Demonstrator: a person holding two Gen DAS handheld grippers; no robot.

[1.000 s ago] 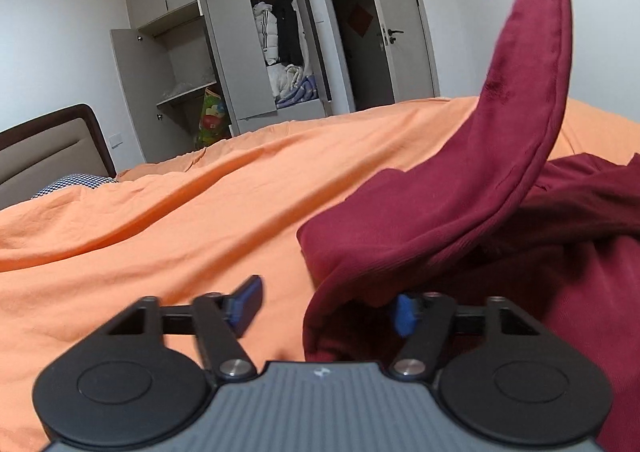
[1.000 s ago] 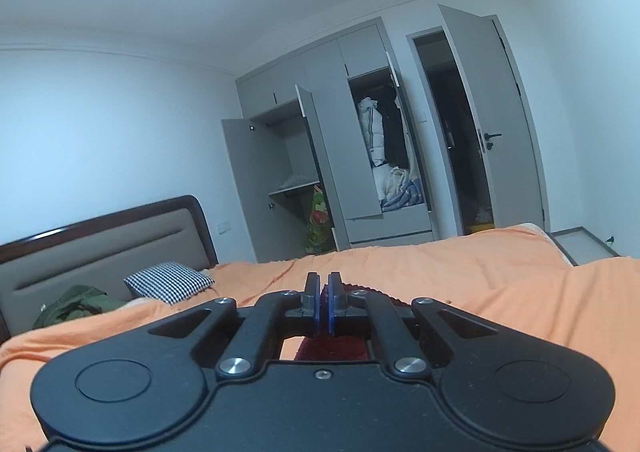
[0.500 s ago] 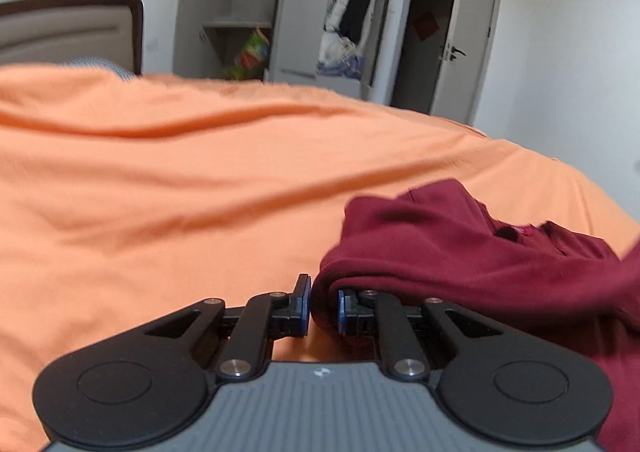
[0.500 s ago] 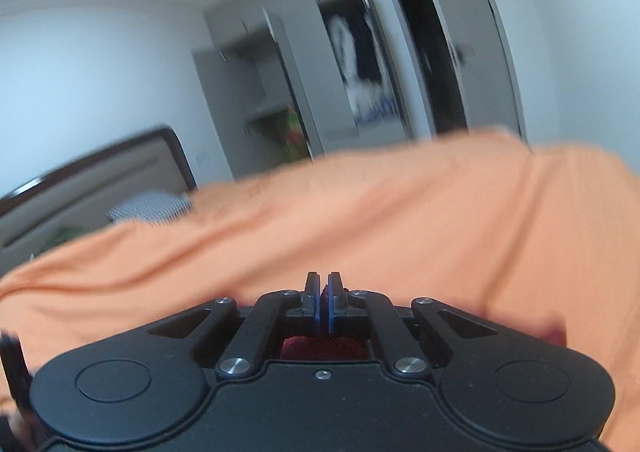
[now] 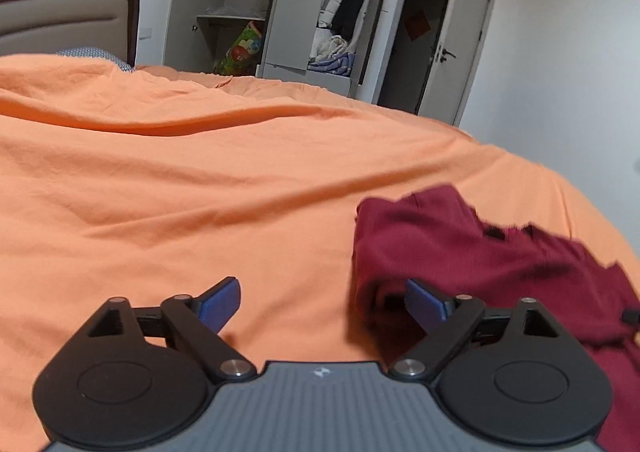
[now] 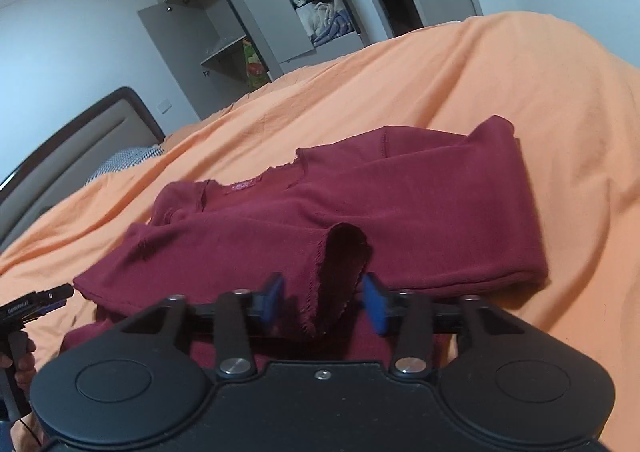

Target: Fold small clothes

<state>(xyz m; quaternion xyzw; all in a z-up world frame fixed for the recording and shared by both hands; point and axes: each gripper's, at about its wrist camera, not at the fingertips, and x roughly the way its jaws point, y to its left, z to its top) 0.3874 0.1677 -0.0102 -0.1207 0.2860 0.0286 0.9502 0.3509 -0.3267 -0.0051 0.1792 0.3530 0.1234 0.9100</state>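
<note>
Now, your jaws: both grippers have let go since half a second ago.
Left gripper [image 5: 320, 304]: wide, beside the garment's fold.
Right gripper [image 6: 322, 302]: parted around a loose cuff.
Maroon garment [image 6: 360, 208]: lying folded on the orange bed [image 5: 200, 180].
Room: bare bedding left.

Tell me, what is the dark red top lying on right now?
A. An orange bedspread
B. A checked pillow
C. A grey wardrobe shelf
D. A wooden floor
A: in the right wrist view the dark red top lies spread on the orange bedspread, which surrounds it on every visible side; the wardrobe stands far behind the bed.
</note>
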